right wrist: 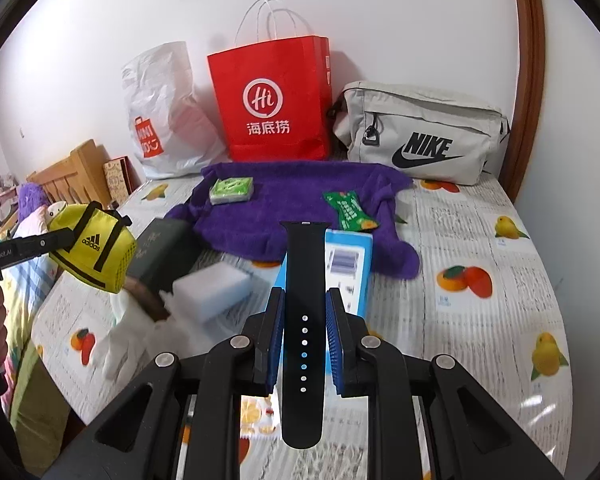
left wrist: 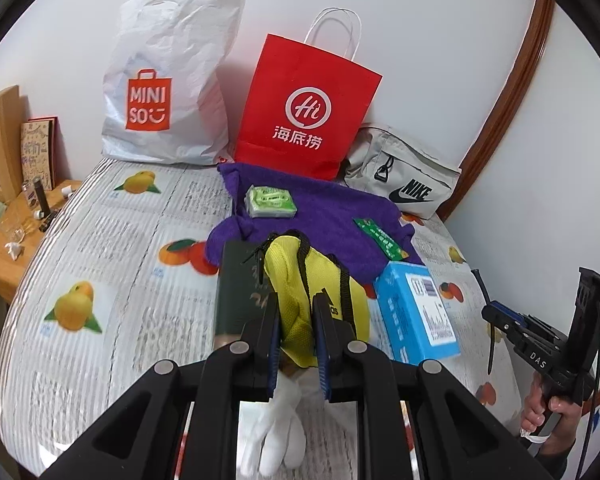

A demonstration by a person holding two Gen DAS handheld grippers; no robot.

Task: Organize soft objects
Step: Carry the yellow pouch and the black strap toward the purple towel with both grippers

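A yellow mesh pouch [left wrist: 300,292] with black straps and an Adidas mark is grasped between the blue pads of the left gripper [left wrist: 296,332], its jaws clenched on the fabric; from the right wrist view the pouch [right wrist: 94,250] is seen held up in the air at the left, clear of the bed. A black watch strap [right wrist: 304,320] with a row of small holes is gripped lengthwise by the right gripper [right wrist: 305,332], whose jaws are pressed against its two edges, the strap's far end reaching out over a blue box [right wrist: 346,264]. The bed [right wrist: 480,320] is covered by a sheet printed with fruit. On it, toward the far side, a purple towel [right wrist: 300,200] is spread, and on the towel a green soap-like packet [right wrist: 232,191] lies at the left and a green snack wrapper [right wrist: 350,210] at the right. Just near of the towel, a dark green book [right wrist: 160,256] and a white sponge block [right wrist: 212,288] are seen at the left, with a white glove [left wrist: 276,432] lying below the left gripper. Against the far wall a white Miniso bag [left wrist: 164,92], a red paper bag [left wrist: 304,108] and a grey Nike pouch [right wrist: 424,136] are lined up from left to right. A hand [left wrist: 548,412] on the right gripper's handle is visible at the right edge of the left wrist view.
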